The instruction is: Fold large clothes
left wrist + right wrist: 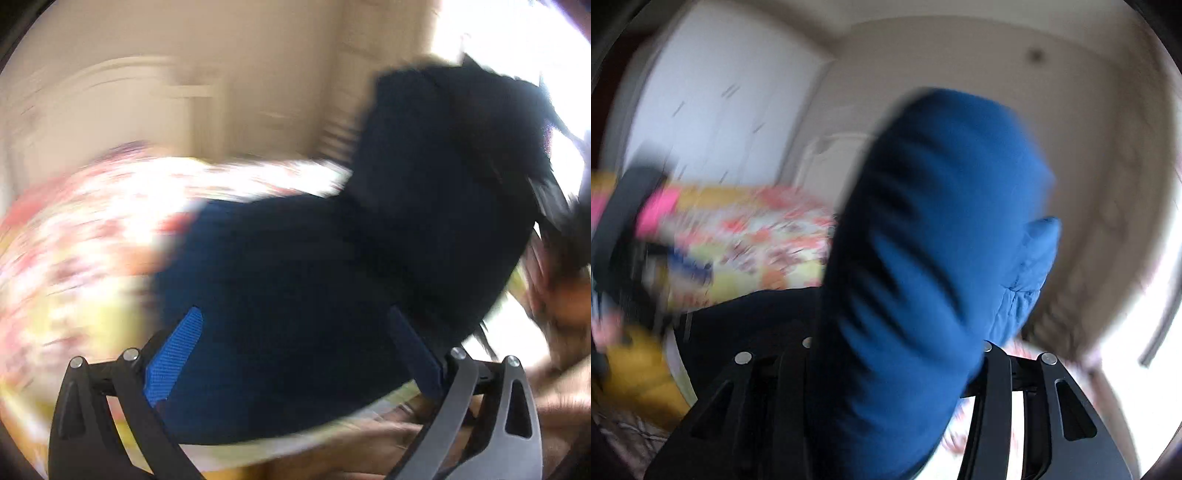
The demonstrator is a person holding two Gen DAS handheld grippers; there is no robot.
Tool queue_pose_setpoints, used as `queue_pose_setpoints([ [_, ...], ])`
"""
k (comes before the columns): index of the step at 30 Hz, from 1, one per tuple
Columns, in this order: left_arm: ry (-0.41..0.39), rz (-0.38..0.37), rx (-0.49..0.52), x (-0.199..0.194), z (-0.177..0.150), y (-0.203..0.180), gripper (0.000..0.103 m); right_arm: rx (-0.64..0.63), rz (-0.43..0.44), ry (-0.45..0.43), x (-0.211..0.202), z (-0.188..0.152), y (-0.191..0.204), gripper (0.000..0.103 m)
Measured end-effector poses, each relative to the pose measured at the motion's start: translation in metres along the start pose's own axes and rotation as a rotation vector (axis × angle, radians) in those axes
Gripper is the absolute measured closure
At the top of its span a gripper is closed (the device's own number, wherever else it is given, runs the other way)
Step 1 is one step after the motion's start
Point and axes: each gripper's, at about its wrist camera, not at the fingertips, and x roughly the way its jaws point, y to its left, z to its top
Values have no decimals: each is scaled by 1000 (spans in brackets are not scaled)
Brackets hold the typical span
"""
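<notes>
A large dark blue garment (332,266) hangs bunched above a bed with a floral cover (92,229). Both views are motion-blurred. In the left wrist view my left gripper (295,350) stands with its blue-padded fingers (173,354) wide apart and the cloth lying between and in front of them. In the right wrist view the blue garment (923,258) rises in a thick bundle straight out of my right gripper (897,369), whose fingertips are hidden under the cloth. The other gripper shows dark at the upper right in the left wrist view (546,192).
Cream walls and a white panelled door (129,103) stand behind the bed. A bright window (517,33) is at the right. A white wardrobe (720,103) shows in the right wrist view. Pink and yellow items (657,210) lie on the bed at the left.
</notes>
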Motion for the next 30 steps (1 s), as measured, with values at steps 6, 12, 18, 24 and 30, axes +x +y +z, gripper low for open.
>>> queue_pose_setpoints([
  [6, -139, 134, -330, -54, 9, 118, 4, -602, 74, 174, 87, -23, 167, 53],
  [12, -97, 119, -266, -47, 12, 110, 4, -697, 36, 162, 89, -35, 182, 51],
  [18, -104, -34, 100, -23, 100, 16, 2, -756, -10, 143, 89, -42, 188, 49],
  [24, 201, 34, 354, 100, 144, -36, 3, -769, -24, 124, 84, -46, 186, 48],
  [30, 381, 46, 210, 182, 102, 31, 2, -698, 179, 83, 36, -36, 159, 25],
])
